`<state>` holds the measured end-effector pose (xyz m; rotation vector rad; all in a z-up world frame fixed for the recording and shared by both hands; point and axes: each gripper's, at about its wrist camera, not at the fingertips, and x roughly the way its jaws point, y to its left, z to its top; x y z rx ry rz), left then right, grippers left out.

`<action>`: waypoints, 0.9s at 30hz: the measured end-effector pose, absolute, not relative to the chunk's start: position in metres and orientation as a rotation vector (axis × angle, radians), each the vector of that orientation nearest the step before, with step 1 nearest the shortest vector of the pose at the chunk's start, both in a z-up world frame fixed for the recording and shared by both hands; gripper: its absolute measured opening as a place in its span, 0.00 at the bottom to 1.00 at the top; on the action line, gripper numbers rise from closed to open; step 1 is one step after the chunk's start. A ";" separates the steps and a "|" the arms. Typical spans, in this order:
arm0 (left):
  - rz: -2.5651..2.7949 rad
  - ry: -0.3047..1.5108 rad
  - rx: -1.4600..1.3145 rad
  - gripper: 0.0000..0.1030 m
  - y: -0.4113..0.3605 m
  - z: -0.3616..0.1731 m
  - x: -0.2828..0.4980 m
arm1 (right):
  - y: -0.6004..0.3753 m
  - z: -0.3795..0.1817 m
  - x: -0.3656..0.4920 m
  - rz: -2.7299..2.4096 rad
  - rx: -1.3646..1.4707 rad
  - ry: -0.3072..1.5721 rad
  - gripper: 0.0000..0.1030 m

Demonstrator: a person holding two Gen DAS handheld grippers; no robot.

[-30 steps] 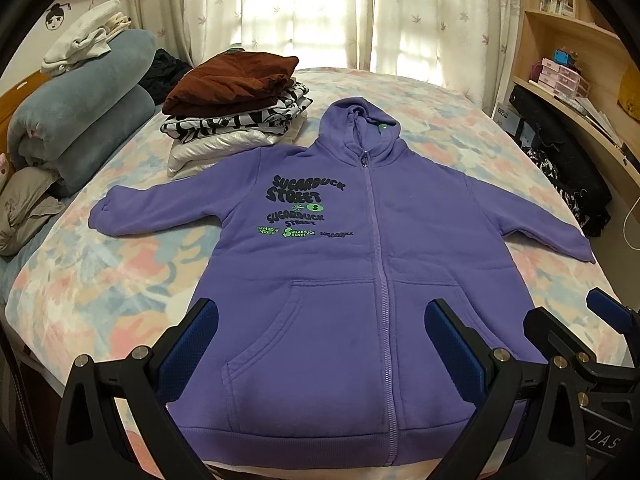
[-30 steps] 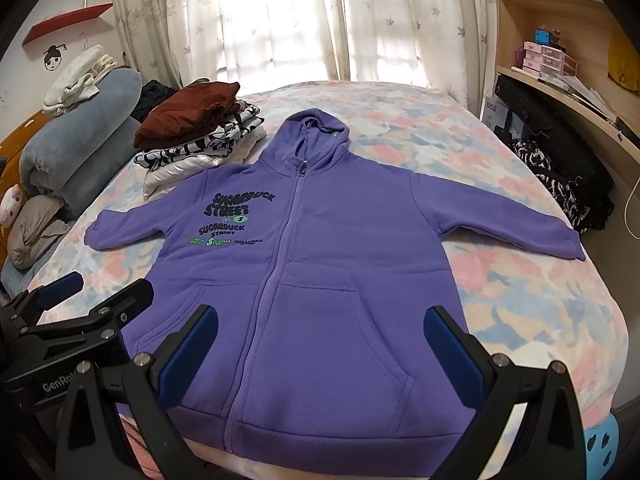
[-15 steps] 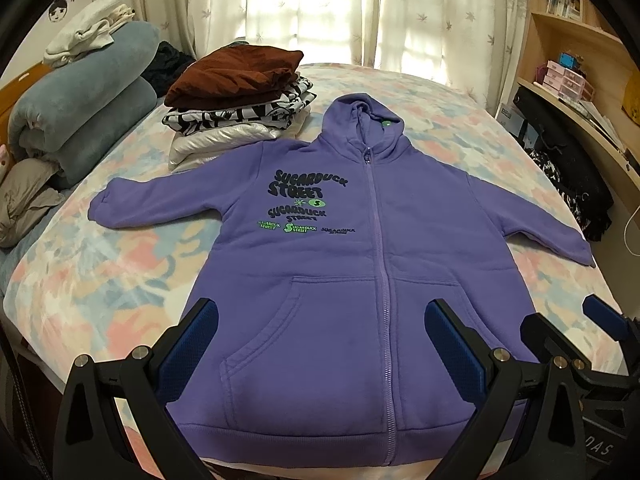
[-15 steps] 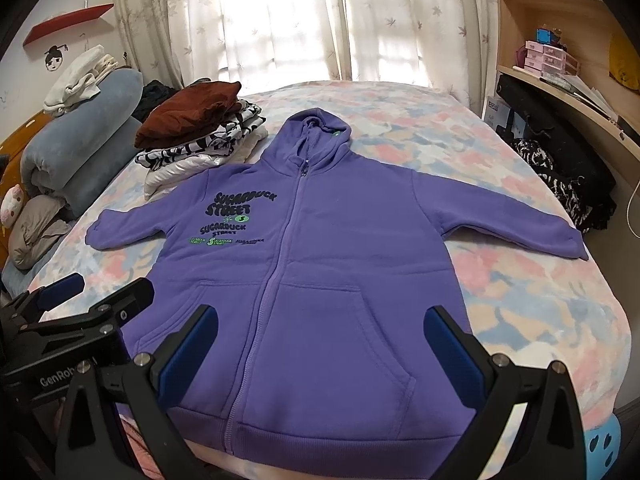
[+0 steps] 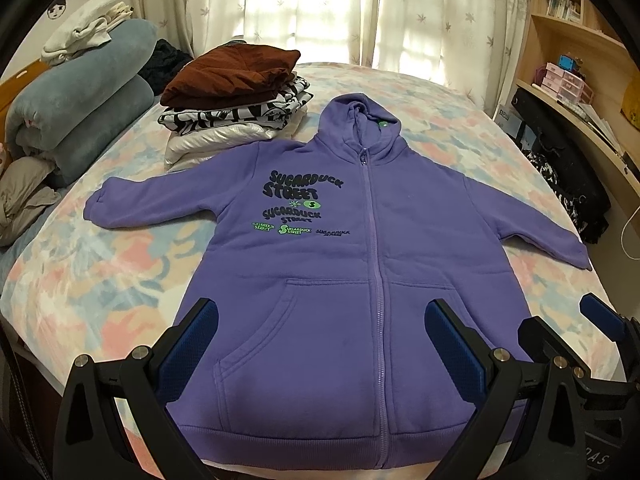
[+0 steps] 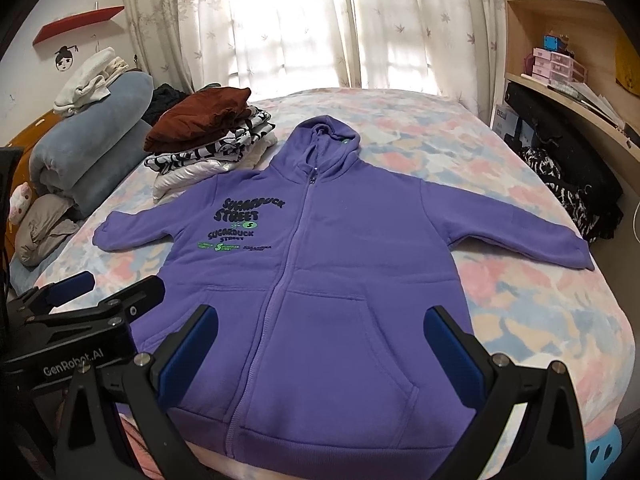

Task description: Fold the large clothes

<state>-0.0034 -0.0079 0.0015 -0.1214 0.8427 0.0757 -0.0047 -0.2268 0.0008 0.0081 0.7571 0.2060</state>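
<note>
Purple zipped hoodie (image 5: 360, 280) lies flat, sleeves spread toward 9 and 3 o'clock; both grippers (image 5: 320, 344) (image 6: 320, 344) apparently hover above its hem, jaws wide.

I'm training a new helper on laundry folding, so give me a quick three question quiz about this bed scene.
1. True or false: the hoodie is zipped shut and lies flat, front up.
2. What sits on top of the stack of folded clothes: A brown garment, B striped towel, C jeans?
3. Fill in: both sleeves are spread ____ from the body.

Key: 1 true. 2 A. 3 outward. The left gripper and right gripper both have jaws open, holding nothing.
</note>
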 end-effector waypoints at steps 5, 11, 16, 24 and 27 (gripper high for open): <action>0.068 0.850 -0.122 0.99 -0.010 0.003 0.001 | -0.228 0.002 -0.003 0.202 0.012 0.755 1.00; 0.064 0.875 -0.126 0.99 -0.013 0.002 0.011 | -0.232 0.004 0.004 0.186 0.006 0.766 1.00; 0.041 0.887 -0.120 0.99 -0.019 0.004 0.020 | -0.236 0.011 0.008 0.175 -0.017 0.755 1.00; 0.004 0.833 -0.098 0.99 -0.027 0.032 0.045 | -0.255 0.046 0.021 0.162 -0.055 0.671 1.00; -0.046 0.824 -0.119 0.99 -0.030 0.047 0.056 | -0.261 0.064 0.023 0.154 -0.085 0.618 1.00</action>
